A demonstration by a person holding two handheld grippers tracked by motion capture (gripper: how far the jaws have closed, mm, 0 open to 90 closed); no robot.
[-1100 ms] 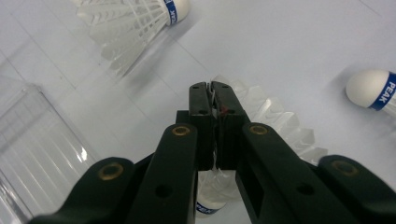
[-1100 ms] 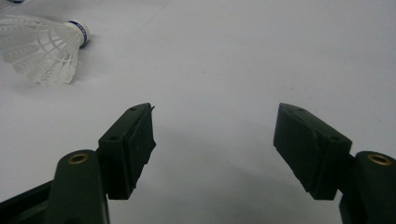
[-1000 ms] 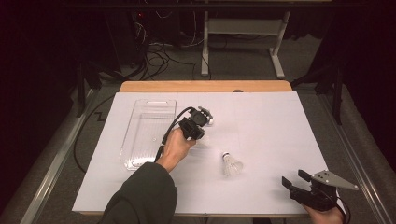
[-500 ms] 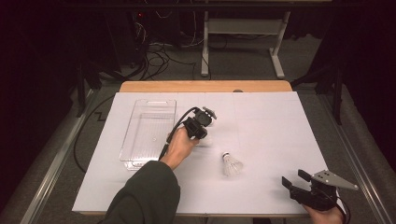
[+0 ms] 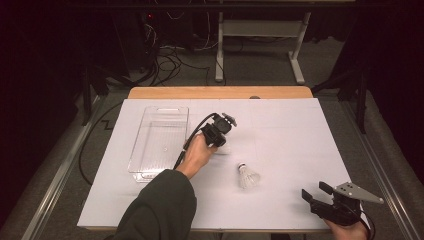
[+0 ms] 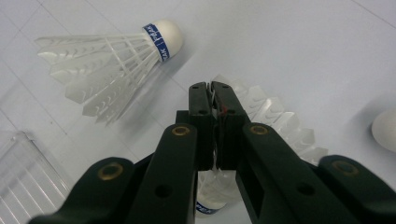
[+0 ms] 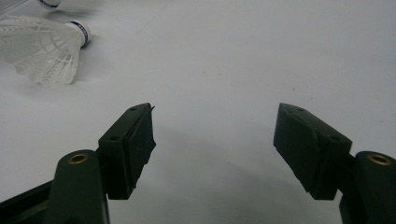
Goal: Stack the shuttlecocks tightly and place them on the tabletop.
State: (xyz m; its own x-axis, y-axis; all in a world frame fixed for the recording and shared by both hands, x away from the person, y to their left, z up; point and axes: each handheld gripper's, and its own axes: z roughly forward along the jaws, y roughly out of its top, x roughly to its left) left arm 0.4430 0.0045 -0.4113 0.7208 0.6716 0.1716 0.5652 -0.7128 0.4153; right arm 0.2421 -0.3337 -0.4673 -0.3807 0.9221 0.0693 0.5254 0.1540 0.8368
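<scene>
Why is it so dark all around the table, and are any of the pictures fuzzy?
High view: light falls on the white table; the floor behind stays dark. Left gripper view: the left tongs, shut on a shuttlecock, look soft up close. Right gripper view: the far shuttlecock is slightly blurred.

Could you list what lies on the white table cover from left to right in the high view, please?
clear plastic tray → left gripper, shut on a shuttlecock (seen in the left gripper view) → loose shuttlecock → right gripper, jaws open, at the near right corner.
</scene>
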